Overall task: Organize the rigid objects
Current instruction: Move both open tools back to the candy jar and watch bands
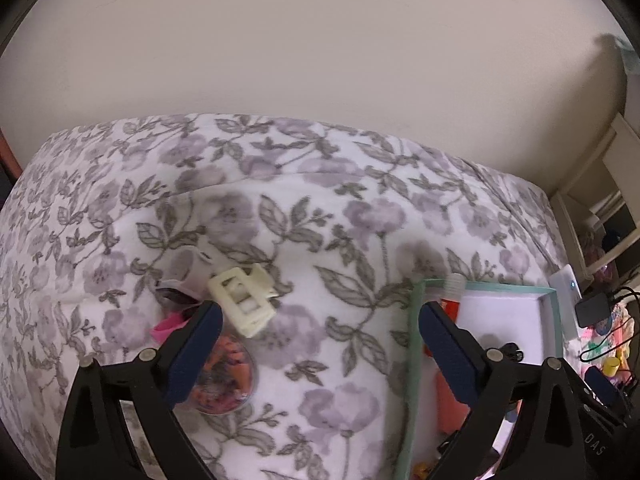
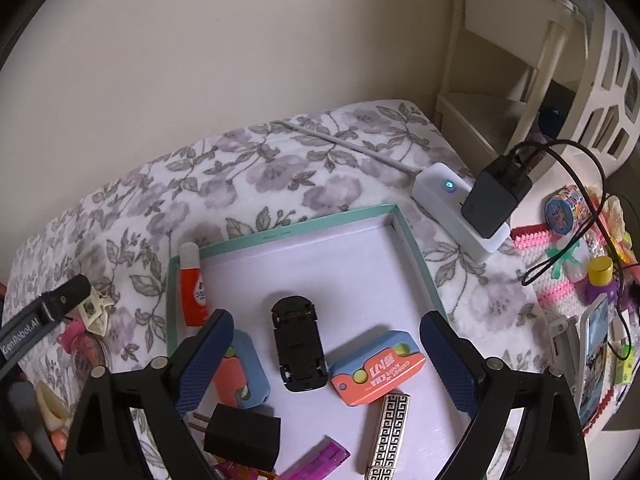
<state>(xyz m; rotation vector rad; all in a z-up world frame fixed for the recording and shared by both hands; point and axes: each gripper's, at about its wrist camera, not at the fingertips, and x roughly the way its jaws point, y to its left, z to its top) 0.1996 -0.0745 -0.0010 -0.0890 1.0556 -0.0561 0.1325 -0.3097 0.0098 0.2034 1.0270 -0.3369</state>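
Left gripper (image 1: pixel 320 316) wide, empty — centre it over hair clip (image 1: pixel 244 300); right gripper (image 2: pixel 326 332) wide above tray (image 2: pixel 280 222).

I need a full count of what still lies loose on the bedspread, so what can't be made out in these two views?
- Left wrist view: round clear container, contents blurred, partly behind the left gripper's finger.
- Left wrist view: teal tray, inside mostly hidden by the other finger.
- Right wrist view: purple item, cut by the bottom edge.

Left gripper (image 1: pixel 320 320) and right gripper (image 2: pixel 326 330) both angle steeply downward, jaws spread wide with nothing clamped between them.
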